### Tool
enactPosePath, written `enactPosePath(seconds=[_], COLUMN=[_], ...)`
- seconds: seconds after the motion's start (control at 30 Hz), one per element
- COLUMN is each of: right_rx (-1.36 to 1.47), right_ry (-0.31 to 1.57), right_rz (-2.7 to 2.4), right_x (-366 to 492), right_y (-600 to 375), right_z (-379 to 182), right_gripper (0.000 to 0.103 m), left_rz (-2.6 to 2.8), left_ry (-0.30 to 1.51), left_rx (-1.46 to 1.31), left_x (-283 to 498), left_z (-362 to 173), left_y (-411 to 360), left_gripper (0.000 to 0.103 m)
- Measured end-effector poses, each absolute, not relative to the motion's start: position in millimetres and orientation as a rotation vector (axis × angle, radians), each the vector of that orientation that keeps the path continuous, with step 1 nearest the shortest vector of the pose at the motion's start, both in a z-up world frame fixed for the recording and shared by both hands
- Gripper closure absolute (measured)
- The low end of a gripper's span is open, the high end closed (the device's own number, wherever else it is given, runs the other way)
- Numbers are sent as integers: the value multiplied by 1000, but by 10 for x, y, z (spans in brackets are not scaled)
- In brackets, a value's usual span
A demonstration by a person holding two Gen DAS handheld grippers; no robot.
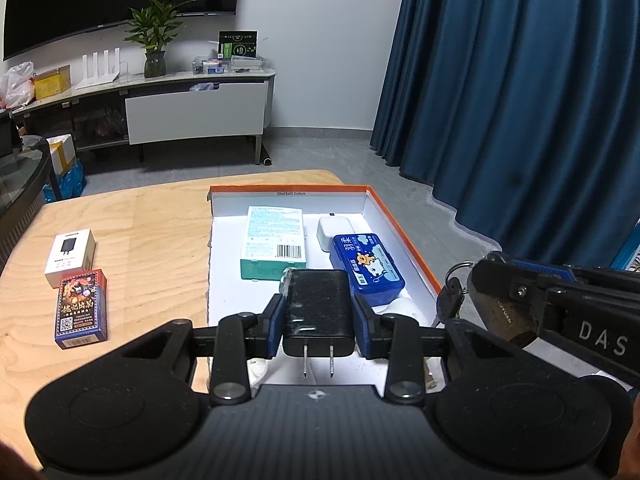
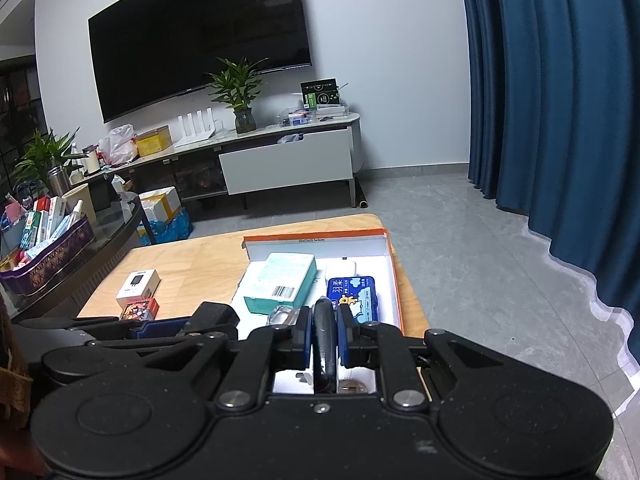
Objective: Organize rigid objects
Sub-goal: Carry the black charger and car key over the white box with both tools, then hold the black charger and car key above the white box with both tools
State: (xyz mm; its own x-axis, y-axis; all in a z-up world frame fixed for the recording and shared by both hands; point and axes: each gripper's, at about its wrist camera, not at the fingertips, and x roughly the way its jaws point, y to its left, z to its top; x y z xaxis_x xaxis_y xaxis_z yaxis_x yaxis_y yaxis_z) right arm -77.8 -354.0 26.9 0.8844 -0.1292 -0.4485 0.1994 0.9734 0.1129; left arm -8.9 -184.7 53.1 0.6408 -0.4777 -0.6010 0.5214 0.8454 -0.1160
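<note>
left tool (image 1: 319,314) clamped on black charger (image 1: 318,308) over the orange-rimmed box (image 1: 400,226); right tool (image 2: 325,336) clamped on a dark keyring tool (image 2: 324,334). mid-placement; next: lower, release into free space.

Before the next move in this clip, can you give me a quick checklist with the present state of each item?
1. Left gripper holds the black charger, jaws shut on both its sides: ok.
2. Charger over the orange-rimmed box, prongs toward the camera: ok.
3. Right gripper holds a dark keyring item: ok; what it is exactly: cannot tell.
4. Free white floor in the box near the front for a drop: ok.
5. Teal carton and blue case already inside the box: ok.
6. White charger carton and card pack on the table, outside the box: not ok.
</note>
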Motion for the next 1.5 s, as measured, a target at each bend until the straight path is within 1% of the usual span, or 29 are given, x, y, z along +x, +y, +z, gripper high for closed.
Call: enactPosePath(seconds=[1.5], right_rx=[151], right_ry=[477], right_rz=[-165], right_x=[-715], right_y=[-3565], right_z=[161], right_gripper=[86], left_rz=[-576], left_ry=[693], left_rx=[56], left_x=[-46], left_z=[439], left_y=[-1846], left_gripper=[67])
